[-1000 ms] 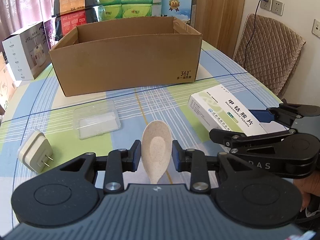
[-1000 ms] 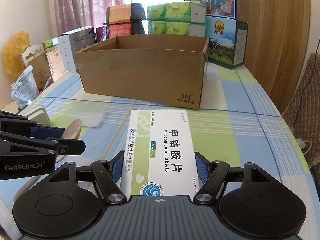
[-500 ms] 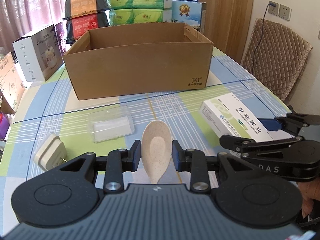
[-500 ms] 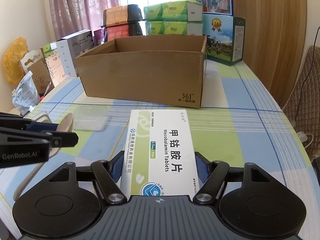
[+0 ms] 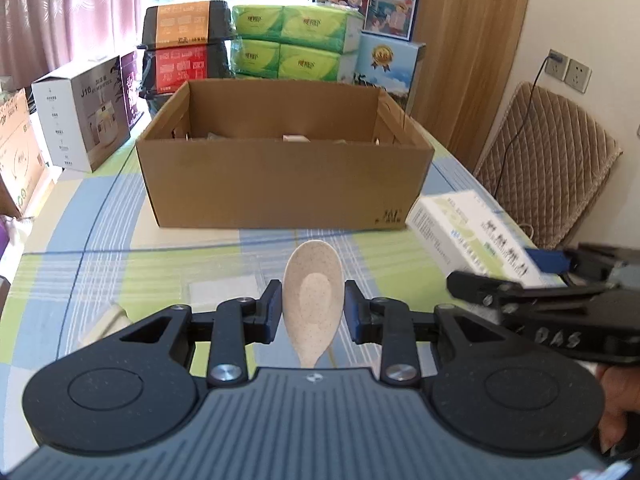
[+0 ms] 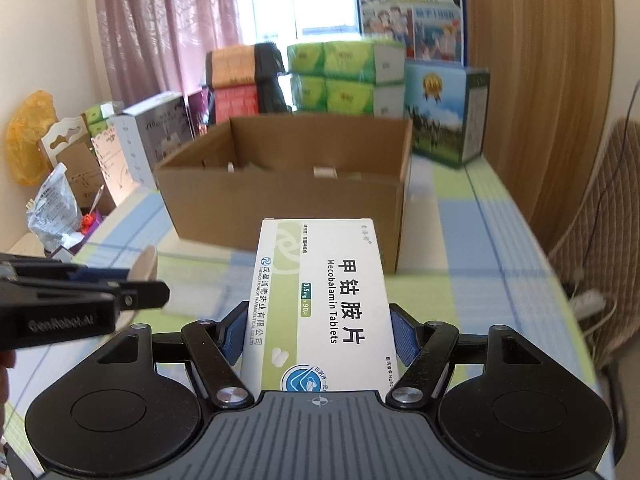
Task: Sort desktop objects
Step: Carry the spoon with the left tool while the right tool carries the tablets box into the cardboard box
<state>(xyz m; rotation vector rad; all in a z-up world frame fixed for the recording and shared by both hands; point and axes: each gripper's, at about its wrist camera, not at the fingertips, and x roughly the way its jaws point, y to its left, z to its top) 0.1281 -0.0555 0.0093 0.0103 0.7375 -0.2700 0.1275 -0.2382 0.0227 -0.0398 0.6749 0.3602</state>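
Observation:
My left gripper [image 5: 313,307] is shut on a beige speckled spoon [image 5: 312,296], bowl pointing forward, held above the table. My right gripper [image 6: 318,332] is shut on a white and green medicine box [image 6: 320,300], also lifted; that medicine box [image 5: 472,236] shows at the right of the left wrist view. Ahead of both stands an open cardboard box [image 5: 284,168], [image 6: 288,188] with several small items inside. The left gripper [image 6: 80,300] appears at the left of the right wrist view with the spoon [image 6: 146,262] edge showing.
A clear plastic case [image 5: 224,290] and a white plug adapter [image 5: 106,318] lie on the checked tablecloth [image 5: 120,240] below my left gripper. Stacked tissue packs [image 5: 296,48] and cartons [image 5: 80,116] stand behind the box. A padded chair [image 5: 548,168] is at the right.
Both grippers have risen and moved toward the cardboard box with their objects held; the box's inside now shows, and the case and adapter have slipped under the left gripper.

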